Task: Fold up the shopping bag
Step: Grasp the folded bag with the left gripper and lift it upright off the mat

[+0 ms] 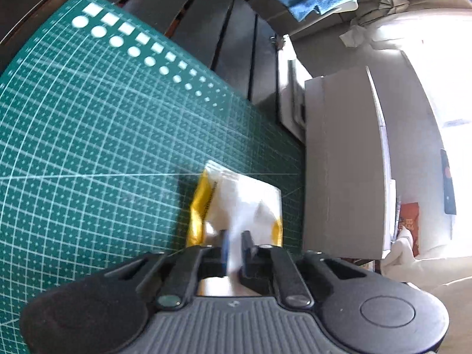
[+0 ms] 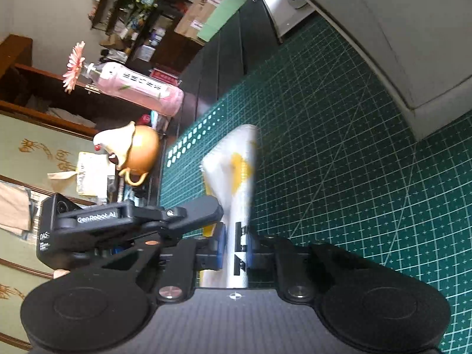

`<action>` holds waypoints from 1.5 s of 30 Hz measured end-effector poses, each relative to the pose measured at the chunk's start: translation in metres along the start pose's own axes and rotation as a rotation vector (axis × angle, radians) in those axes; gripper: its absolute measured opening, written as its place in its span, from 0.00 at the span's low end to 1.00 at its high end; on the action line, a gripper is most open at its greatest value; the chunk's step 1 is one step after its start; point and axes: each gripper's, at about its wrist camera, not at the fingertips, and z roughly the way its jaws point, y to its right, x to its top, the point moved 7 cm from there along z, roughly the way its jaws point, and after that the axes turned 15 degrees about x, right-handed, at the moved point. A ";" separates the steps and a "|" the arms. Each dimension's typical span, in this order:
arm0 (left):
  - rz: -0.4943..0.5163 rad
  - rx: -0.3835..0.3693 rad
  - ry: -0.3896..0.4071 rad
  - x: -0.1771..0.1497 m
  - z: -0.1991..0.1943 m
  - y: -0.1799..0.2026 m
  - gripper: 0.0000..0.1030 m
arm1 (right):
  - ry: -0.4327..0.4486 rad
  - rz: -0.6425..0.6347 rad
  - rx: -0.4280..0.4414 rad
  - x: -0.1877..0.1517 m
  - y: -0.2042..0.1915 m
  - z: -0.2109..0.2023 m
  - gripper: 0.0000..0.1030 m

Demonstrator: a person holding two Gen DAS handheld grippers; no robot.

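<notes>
**Listener:** What is hidden or hard to make out?

**Me:** Quite a lot. From my left wrist, the near end of the shopping bag (image 1: 236,203) runs under my own gripper body, so I cannot see where it stops. The bag is blurred, and the dark print along its yellow edge is unreadable. To the right, strong window glare washes out everything past the pale grey box (image 1: 342,159). From my right wrist, the bag (image 2: 233,165) is also smeared by blur. My left gripper (image 2: 203,215) crosses in front of its near left part, so I cannot see how the two grips relate underneath.

**Listener:** Where is the bag?

**Me:** It lies folded into a small white and yellow packet on the green cutting mat (image 1: 103,132), near the mat's edge and just beside the grey box. The mat rests on a dark slatted table (image 1: 224,29).

**Listener:** And your fingers?

**Me:** My left gripper (image 1: 234,246) has a narrow gap between its jaws. White bag material sits in that gap, but the blur keeps me from telling whether the pads press on it. My right gripper (image 2: 236,246) is nearly closed, with a white strip of bag running up between its blue-padded fingers (image 2: 219,244). The pads appear to pinch that strip.

**Listener:** Anything else nearby?

**Me:** Off the mat's far side stand a pink bottle (image 2: 138,88) holding a pink flower (image 2: 73,67), and a golden teapot (image 2: 138,150).
</notes>
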 end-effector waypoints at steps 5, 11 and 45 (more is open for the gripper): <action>0.142 -0.067 0.110 0.007 -0.033 0.022 0.40 | 0.061 -0.054 0.044 0.010 -0.025 -0.012 0.10; 0.363 -0.264 0.373 0.010 -0.110 0.053 0.77 | 0.196 -0.092 0.169 0.024 -0.066 -0.065 0.10; 0.742 0.324 0.763 -0.047 -0.080 0.103 0.14 | 0.340 -0.519 -0.142 0.013 -0.146 -0.109 0.68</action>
